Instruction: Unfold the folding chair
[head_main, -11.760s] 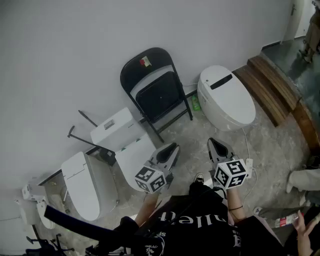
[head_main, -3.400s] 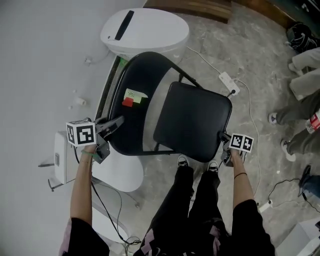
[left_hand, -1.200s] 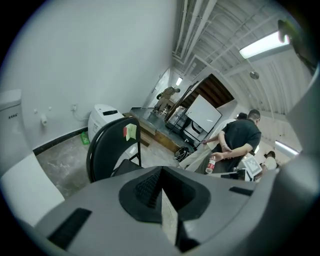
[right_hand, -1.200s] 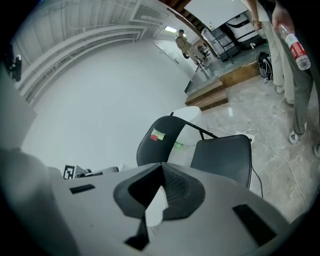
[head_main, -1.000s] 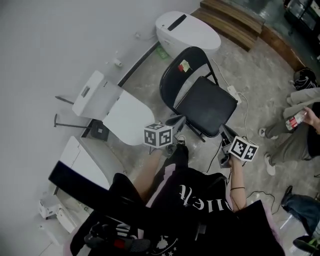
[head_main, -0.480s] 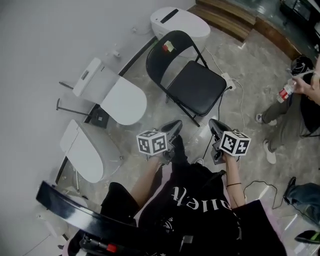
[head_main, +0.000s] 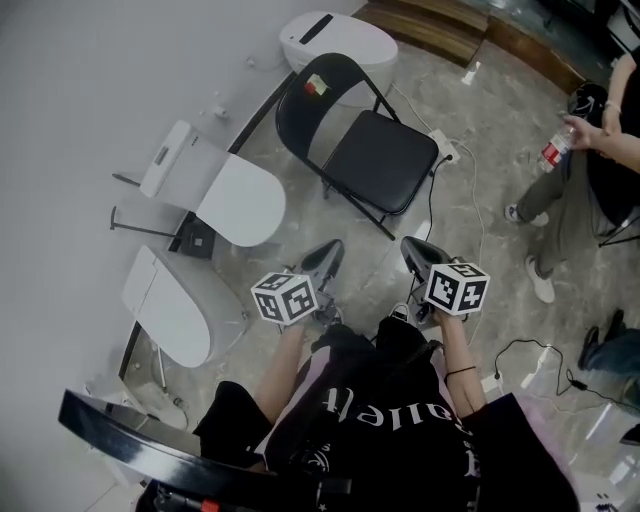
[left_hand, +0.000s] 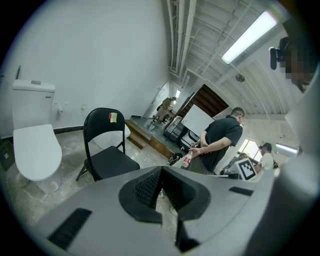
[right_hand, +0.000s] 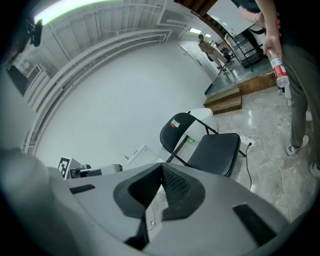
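The black folding chair (head_main: 360, 150) stands unfolded on the floor, seat flat, a small red and pale sticker on its backrest. It also shows in the left gripper view as the chair (left_hand: 105, 150) and in the right gripper view as the chair (right_hand: 207, 147). My left gripper (head_main: 332, 246) is shut and empty, well short of the chair. My right gripper (head_main: 407, 243) is likewise shut and empty, level with the left one. In both gripper views the jaws meet with nothing between them: left gripper (left_hand: 161, 171), right gripper (right_hand: 161, 168).
Three white toilets line the wall: one (head_main: 335, 38) behind the chair, one (head_main: 225, 195) to its left, one (head_main: 175, 310) nearer me. A power strip (head_main: 443, 150) and cable lie right of the chair. A person (head_main: 600, 130) with a bottle stands at the right.
Both grippers have drawn back from the chair toward me, so the chair now sits farther off. The person at the right has come further into view.
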